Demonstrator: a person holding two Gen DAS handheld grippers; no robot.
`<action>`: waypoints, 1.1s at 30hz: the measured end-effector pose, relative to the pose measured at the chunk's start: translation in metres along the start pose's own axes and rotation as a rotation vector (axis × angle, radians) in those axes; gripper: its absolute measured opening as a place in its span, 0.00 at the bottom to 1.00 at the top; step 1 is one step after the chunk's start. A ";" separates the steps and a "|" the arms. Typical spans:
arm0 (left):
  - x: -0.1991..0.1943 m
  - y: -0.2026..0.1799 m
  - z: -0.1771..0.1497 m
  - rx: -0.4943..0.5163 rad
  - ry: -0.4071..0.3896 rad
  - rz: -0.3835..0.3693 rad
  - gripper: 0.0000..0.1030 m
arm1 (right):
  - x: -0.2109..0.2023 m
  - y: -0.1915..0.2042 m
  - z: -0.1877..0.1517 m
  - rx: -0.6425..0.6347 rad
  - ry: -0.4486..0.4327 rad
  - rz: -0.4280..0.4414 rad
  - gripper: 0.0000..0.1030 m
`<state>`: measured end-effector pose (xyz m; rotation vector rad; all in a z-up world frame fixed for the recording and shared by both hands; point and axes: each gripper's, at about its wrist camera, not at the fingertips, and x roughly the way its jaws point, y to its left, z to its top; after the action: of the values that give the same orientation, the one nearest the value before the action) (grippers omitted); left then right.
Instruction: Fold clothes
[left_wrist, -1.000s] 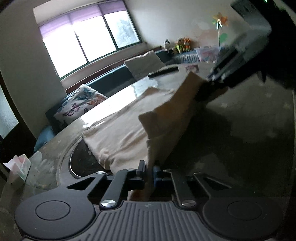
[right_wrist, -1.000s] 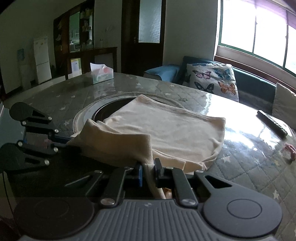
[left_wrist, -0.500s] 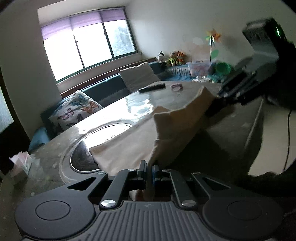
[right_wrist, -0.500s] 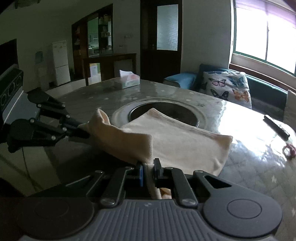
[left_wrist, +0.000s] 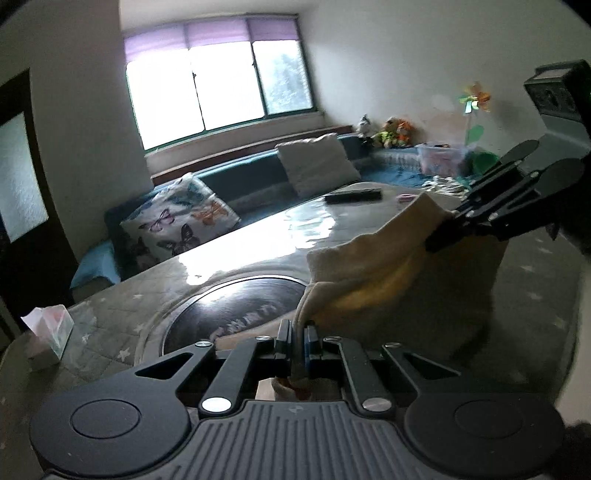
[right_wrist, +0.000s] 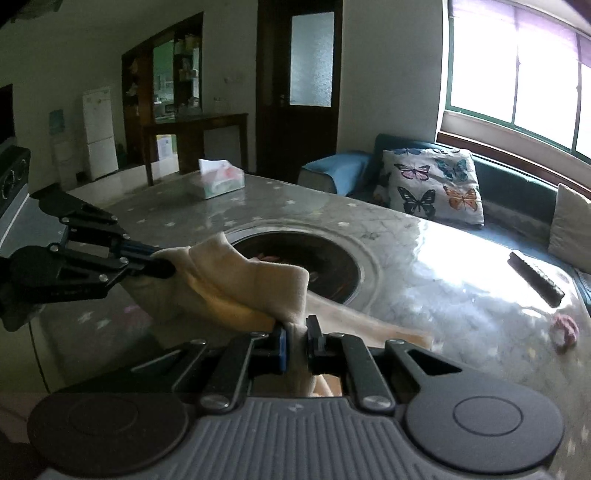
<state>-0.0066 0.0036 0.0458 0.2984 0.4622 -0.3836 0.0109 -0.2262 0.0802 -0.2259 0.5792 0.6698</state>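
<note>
A beige garment (left_wrist: 402, 284) hangs lifted between my two grippers above the round table (left_wrist: 110, 325). My left gripper (left_wrist: 297, 338) is shut on one corner of it. My right gripper (right_wrist: 295, 339) is shut on another corner of the same garment (right_wrist: 243, 284). In the left wrist view the right gripper (left_wrist: 443, 230) pinches the cloth at the right. In the right wrist view the left gripper (right_wrist: 162, 264) pinches it at the left. Part of the garment still trails on the table (right_wrist: 388, 236) below.
A dark round inset (left_wrist: 236, 310) sits in the table's middle. A tissue box (right_wrist: 221, 178) stands at the far edge. A black remote (right_wrist: 535, 273) and a pink band (right_wrist: 563, 328) lie at the right. A sofa with a butterfly cushion (right_wrist: 432, 184) stands behind.
Both grippers have risen and drawn back toward the table's near edge with the garment. Most of the cloth has come off the table, and the dark inset now shows.
</note>
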 end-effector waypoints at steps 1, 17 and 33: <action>0.012 0.005 0.003 -0.006 0.014 0.010 0.06 | 0.010 -0.007 0.006 0.007 0.009 -0.003 0.09; 0.128 0.047 -0.016 -0.093 0.201 0.152 0.12 | 0.148 -0.069 -0.009 0.204 0.137 -0.104 0.26; 0.097 0.014 0.006 -0.112 0.156 -0.008 0.14 | 0.116 -0.056 -0.007 0.219 0.093 -0.082 0.34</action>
<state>0.0812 -0.0143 0.0068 0.2183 0.6357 -0.3422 0.1176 -0.2118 0.0091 -0.0755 0.7231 0.5137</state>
